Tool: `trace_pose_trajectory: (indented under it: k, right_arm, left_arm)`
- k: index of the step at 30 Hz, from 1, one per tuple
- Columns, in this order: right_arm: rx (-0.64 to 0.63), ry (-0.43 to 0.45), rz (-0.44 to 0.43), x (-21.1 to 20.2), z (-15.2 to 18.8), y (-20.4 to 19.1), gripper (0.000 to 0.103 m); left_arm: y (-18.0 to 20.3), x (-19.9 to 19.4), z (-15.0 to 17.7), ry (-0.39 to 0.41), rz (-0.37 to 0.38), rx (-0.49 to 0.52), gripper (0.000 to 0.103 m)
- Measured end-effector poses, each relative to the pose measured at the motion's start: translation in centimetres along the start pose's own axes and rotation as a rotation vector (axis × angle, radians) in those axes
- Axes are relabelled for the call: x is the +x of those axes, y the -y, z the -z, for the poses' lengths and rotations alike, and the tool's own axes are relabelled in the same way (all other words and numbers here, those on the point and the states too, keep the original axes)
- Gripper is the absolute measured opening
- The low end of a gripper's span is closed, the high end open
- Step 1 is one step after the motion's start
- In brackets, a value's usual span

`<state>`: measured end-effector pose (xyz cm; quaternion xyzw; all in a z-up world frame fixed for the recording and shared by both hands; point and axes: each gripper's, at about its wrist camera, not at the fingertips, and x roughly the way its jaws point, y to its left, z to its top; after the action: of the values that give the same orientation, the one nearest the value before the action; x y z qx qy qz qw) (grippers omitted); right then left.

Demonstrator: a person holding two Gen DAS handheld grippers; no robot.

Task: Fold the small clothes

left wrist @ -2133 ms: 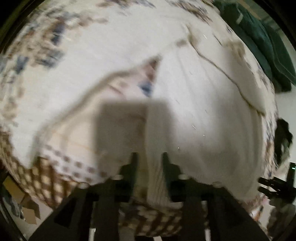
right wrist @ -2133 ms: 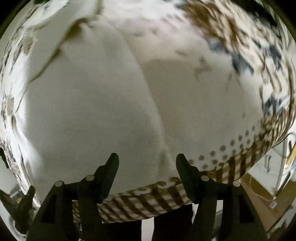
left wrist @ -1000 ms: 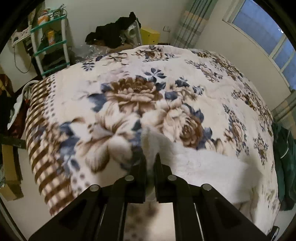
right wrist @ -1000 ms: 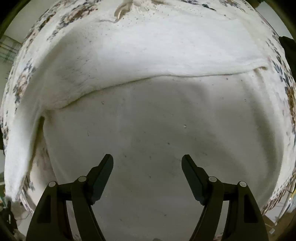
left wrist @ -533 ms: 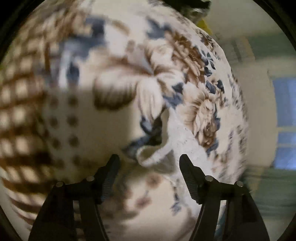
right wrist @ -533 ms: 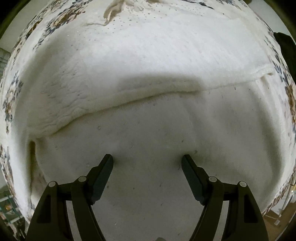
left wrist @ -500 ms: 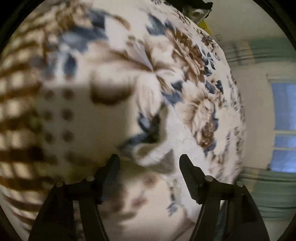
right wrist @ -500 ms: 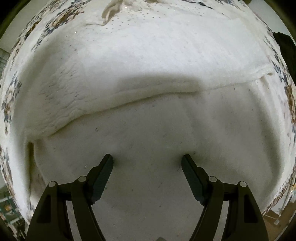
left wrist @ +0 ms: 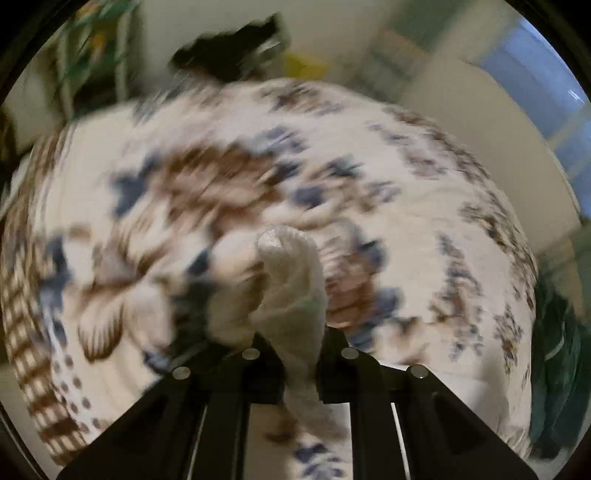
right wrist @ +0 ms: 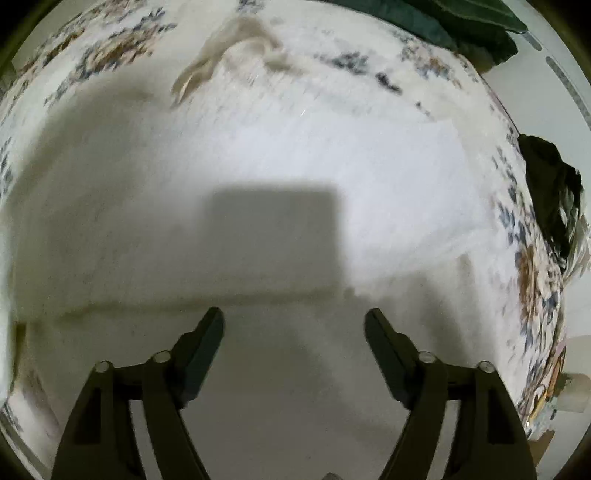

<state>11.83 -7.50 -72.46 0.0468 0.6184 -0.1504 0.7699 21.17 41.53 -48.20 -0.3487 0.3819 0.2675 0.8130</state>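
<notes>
A: What's the left gripper point(left wrist: 295, 332) got?
B: Its jaws are closing, pinching a bunched corner of the white garment point(left wrist: 291, 284), which pokes up past the tips over the floral blanket point(left wrist: 424, 221).
A: And the right gripper point(right wrist: 294, 328)?
B: Jaws spread and opening, nothing between them. The white garment point(right wrist: 295, 166) lies flat beneath and ahead of them.
A: Any containers?
B: A blurred shelf rack point(left wrist: 99, 48) beyond; contents unreadable.

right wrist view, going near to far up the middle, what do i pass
Open right gripper → white garment spread flat, crossed by a square shadow → floral blanket → dark green cloth at the far edge.
</notes>
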Motion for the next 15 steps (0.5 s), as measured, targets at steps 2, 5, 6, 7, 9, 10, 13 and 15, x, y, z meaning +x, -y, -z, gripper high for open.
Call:
trace_pose_trajectory:
  k: [2, 5, 6, 7, 9, 10, 13, 15]
  right_arm:
    - [0.014, 0.009, -0.026, 0.2, -1.1, 1.3, 0.086]
    - [0.052, 0.002, -0.099, 0.2, -0.1, 7.3, 0.087]
    - [0.066, -0.003, -0.140, 0.1, 0.2, 9.6, 0.087]
    - [0.078, -0.010, -0.166, 0.2, 0.7, 11.6, 0.087]
    - [0.105, -0.016, -0.201, 0.4, 1.2, 15.9, 0.088]
    - [0.124, -0.020, -0.221, 0.1, -0.8, 15.4, 0.088]
    - [0.178, -0.049, -0.268, -0.6, 0.5, 22.2, 0.088]
    - [0.219, -0.062, -0.281, -1.0, 1.4, 27.2, 0.088]
  left_arm:
    - [3.8, -1.8, -0.3, 0.030, 0.022, 0.082, 0.009]
    - [11.3, -4.2, 0.2, 0.054, 0.085, 0.209, 0.009]
    - [14.4, -5.0, 1.1, 0.051, 0.118, 0.251, 0.009]
    - [17.3, -5.6, 2.2, 0.040, 0.157, 0.287, 0.009]
    - [22.9, -6.1, 4.8, 0.005, 0.213, 0.368, 0.009]
    - [25.7, -6.1, 6.6, -0.017, 0.245, 0.403, 0.009]
    - [33.9, -5.4, 13.5, -0.120, 0.348, 0.488, 0.009]
    - [39.0, -4.6, 19.0, -0.210, 0.415, 0.538, 0.009]
